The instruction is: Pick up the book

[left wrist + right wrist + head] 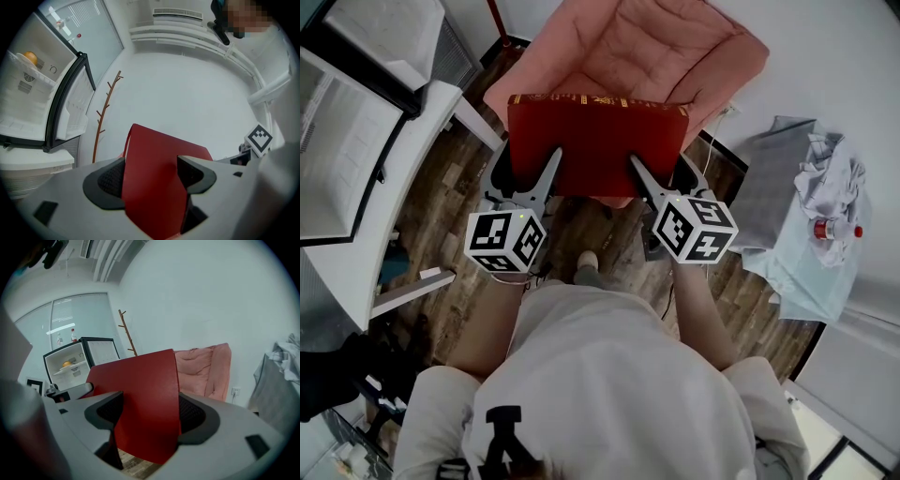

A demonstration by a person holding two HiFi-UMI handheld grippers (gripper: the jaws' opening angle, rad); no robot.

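Note:
A red hardback book (595, 141) with gold lettering along its far edge is held up in the air in front of the person, above a pink armchair (647, 52). My left gripper (542, 178) is shut on the book's near left edge, and my right gripper (649, 183) is shut on its near right edge. In the left gripper view the red cover (152, 187) stands between the two dark pads. The right gripper view shows the same book (143, 404) clamped between its pads, with the armchair (206, 369) behind.
An open fridge (356, 103) with white shelves stands at the left. At the right a grey-draped table (797, 206) carries crumpled cloth and a bottle (832, 228). A wooden coat stand (105, 112) leans by the wall. The floor is wood plank.

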